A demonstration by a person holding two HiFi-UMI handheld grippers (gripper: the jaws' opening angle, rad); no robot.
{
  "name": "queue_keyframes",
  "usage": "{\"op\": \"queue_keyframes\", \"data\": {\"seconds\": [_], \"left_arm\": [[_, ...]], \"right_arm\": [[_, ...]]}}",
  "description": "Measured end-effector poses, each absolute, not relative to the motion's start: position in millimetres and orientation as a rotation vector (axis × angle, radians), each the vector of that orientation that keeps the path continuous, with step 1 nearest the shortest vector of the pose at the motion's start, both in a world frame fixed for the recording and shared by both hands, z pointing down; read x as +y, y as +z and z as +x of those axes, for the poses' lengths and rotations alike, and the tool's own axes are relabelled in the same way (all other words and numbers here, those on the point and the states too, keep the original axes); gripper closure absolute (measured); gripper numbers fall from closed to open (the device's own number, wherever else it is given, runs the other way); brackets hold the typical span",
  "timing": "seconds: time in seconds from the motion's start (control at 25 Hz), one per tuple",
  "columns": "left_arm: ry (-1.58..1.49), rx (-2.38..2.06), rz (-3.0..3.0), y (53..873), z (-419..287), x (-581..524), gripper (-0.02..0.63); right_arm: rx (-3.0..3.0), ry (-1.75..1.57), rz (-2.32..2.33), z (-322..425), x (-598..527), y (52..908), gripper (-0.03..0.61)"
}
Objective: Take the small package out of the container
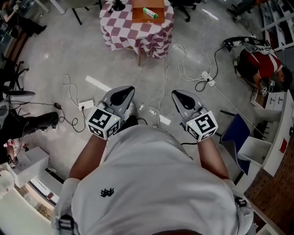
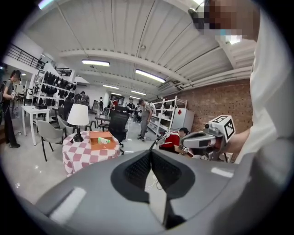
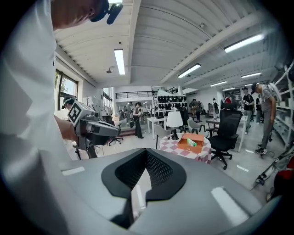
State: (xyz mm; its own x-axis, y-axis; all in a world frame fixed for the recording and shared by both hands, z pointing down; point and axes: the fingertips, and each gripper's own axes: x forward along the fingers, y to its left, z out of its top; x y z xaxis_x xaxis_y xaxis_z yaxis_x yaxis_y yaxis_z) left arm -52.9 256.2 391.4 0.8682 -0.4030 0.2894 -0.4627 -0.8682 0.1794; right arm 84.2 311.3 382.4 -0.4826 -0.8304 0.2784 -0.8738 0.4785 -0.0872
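Observation:
A small green-and-white package [image 1: 150,13] lies in an orange-brown open container [image 1: 148,10] on a round table with a red-and-white checked cloth [image 1: 137,30], far ahead of me. Both grippers are held close to my chest, well short of the table. My left gripper [image 1: 124,90] is shut and holds nothing; its jaws meet at the tip [image 2: 150,154]. My right gripper [image 1: 178,94] is also shut and holds nothing [image 3: 146,153]. The container [image 2: 101,140] and package [image 3: 192,142] look small in both gripper views.
White and black cables [image 1: 161,87] and a power strip [image 1: 207,78] lie across the floor between me and the table. A table lamp [image 2: 78,117] stands beside the container. A person in red [image 1: 262,64] sits at the right near shelves; a black office chair [image 3: 227,128] stands by the table.

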Motion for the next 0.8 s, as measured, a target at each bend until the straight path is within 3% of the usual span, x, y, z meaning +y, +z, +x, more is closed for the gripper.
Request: {"op": "queue_keyframes", "data": {"seconds": [0.8], "left_arm": [[0.289, -0.647, 2.825, 402, -153, 96, 0.555]], "right_arm": [[-2.404, 0.311, 1.567, 9, 158, 385, 0.549]]}}
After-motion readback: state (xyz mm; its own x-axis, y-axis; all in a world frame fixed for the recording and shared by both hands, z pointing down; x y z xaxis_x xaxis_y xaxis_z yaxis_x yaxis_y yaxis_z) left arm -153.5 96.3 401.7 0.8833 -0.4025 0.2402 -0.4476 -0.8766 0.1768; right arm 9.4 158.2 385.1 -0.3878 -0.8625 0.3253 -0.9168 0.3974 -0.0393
